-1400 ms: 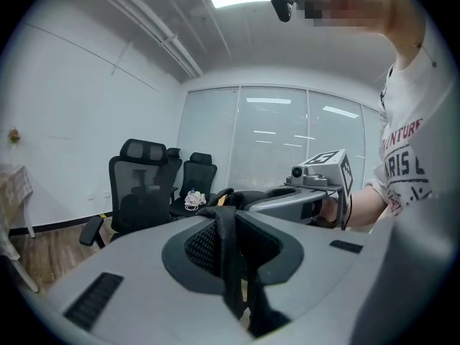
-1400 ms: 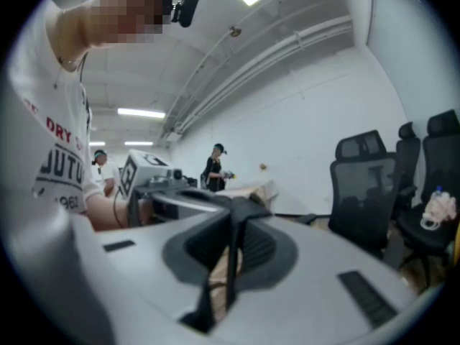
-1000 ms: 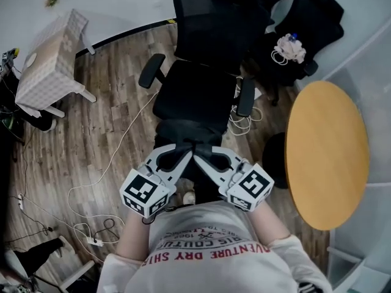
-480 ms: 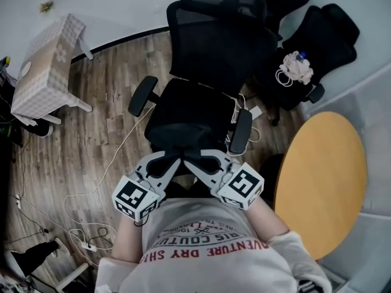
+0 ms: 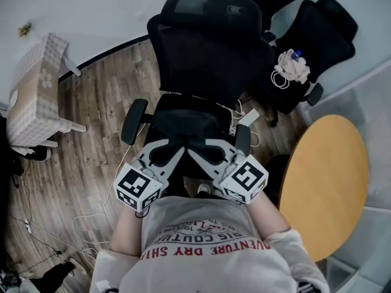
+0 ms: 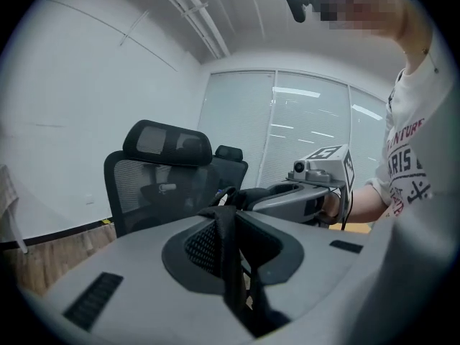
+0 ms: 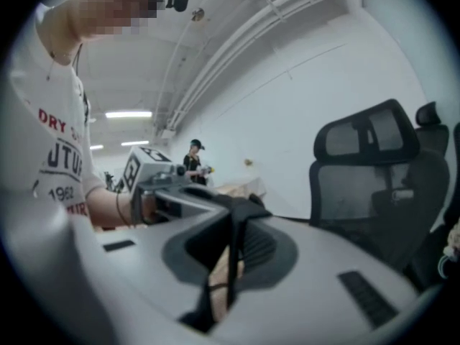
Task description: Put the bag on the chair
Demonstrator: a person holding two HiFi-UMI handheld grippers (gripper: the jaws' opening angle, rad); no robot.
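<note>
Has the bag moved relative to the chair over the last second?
Yes. The bag has come forward, from short of the chair seat's front edge to between its armrests.

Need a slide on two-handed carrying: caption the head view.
Left gripper and right gripper, both clamped on a black bag, hold it over the seat of a black office chair.

Light falls soft and even from above in the head view: the wooden floor [image 5: 91, 121] is bright, while the black chair [image 5: 208, 60] swallows detail and casts barely a shadow. Both my gripper views bend hard at the rim and fall to black corners. Ceiling strip lights [image 7: 129, 113] burn white in the right one; pale streaks glare on the glass wall [image 6: 302, 121] in the left. My jaws, close to each lens, look soft.
</note>
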